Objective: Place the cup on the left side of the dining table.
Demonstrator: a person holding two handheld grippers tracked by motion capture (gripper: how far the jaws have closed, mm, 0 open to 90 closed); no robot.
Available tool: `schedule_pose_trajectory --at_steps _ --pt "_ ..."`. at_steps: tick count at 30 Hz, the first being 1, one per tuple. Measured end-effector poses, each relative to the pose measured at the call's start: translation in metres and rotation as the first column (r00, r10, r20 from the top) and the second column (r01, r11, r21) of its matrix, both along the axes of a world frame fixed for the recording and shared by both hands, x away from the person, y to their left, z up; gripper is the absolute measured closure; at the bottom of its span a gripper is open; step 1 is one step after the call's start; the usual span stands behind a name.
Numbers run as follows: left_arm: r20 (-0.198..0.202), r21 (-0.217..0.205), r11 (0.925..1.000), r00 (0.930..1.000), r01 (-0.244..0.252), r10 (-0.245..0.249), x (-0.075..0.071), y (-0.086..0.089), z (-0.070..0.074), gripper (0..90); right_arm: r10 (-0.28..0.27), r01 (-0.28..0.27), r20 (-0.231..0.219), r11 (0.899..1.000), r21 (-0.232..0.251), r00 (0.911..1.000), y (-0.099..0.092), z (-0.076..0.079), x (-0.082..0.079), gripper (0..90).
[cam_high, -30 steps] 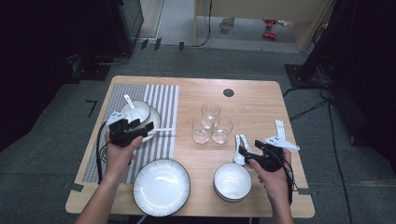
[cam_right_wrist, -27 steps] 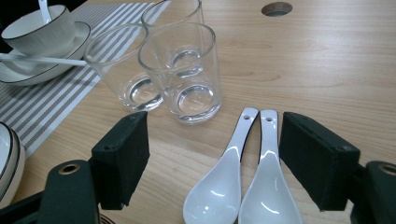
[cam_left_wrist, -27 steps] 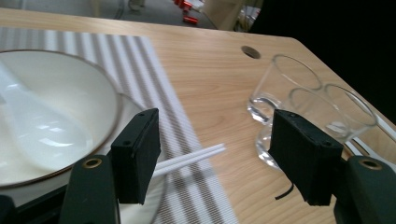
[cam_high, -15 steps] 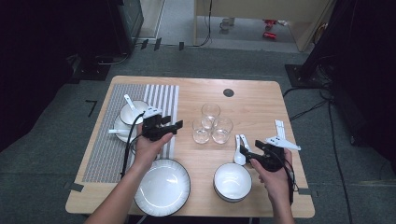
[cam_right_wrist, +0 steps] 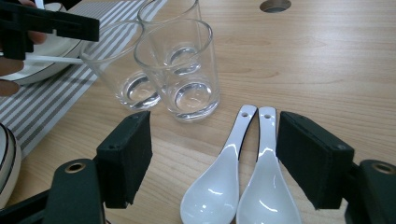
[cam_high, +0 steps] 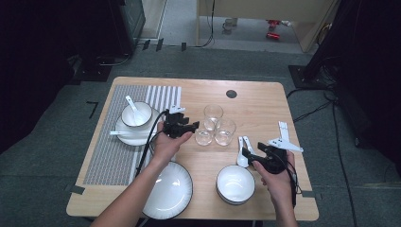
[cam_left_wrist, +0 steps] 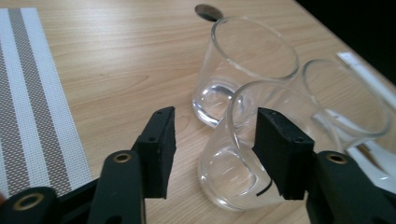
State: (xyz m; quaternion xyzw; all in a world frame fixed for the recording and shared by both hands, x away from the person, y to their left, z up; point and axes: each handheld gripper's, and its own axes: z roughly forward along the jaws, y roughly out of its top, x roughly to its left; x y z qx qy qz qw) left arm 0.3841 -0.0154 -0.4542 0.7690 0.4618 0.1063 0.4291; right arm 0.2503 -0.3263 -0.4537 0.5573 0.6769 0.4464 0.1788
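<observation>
Three clear glasses stand mid-table; the nearest glass [cam_high: 204,137] [cam_left_wrist: 233,172] is just in front of my left gripper [cam_high: 192,126] [cam_left_wrist: 212,126]. Its jaws have just been closing, and the glass's near wall stands between them with a gap on the left side, so the pads do not press it. The other two glasses [cam_left_wrist: 243,70] [cam_left_wrist: 345,107] stand behind. My right gripper [cam_high: 247,152] [cam_right_wrist: 212,135] hangs open over two white spoons [cam_right_wrist: 219,186] [cam_right_wrist: 266,186] that lie side by side between its jaws, untouched.
A striped placemat [cam_high: 113,151] covers the table's left, with a bowl holding a spoon [cam_high: 136,113] on a plate. A large white plate [cam_high: 168,189] and a white bowl [cam_high: 235,183] sit near the front edge. A round hole [cam_high: 231,93] marks the far side.
My left hand has moved right, from over the bowl on the placemat to the nearest glass, and its jaws have narrowed. The right hand has stayed put.
</observation>
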Motion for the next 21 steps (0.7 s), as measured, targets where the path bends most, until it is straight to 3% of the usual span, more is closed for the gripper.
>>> schedule_pose_trajectory --at_steps 7,17,19,21 --pt "0.013 0.032 0.9992 0.9996 0.026 -0.026 -0.002 0.002 0.002 58.3 -0.003 0.003 -0.003 1.0 0.0 1.0 -0.001 -0.001 0.0 27.4" --pt "0.022 0.045 0.9979 0.9987 0.046 -0.047 -0.006 0.019 0.003 59.1 -0.002 0.002 -0.005 1.0 -0.001 1.0 0.0 -0.001 0.0 27.5" --pt "0.036 0.025 0.9981 0.9977 0.057 -0.057 -0.007 0.025 0.003 59.0 -0.002 0.002 -0.005 1.0 -0.002 1.0 0.0 -0.001 0.0 27.6" --pt "0.044 -0.062 0.9915 0.9927 0.115 -0.112 -0.008 0.031 0.001 50.5 -0.001 0.001 -0.007 1.0 -0.004 1.0 0.0 -0.001 0.0 27.6"
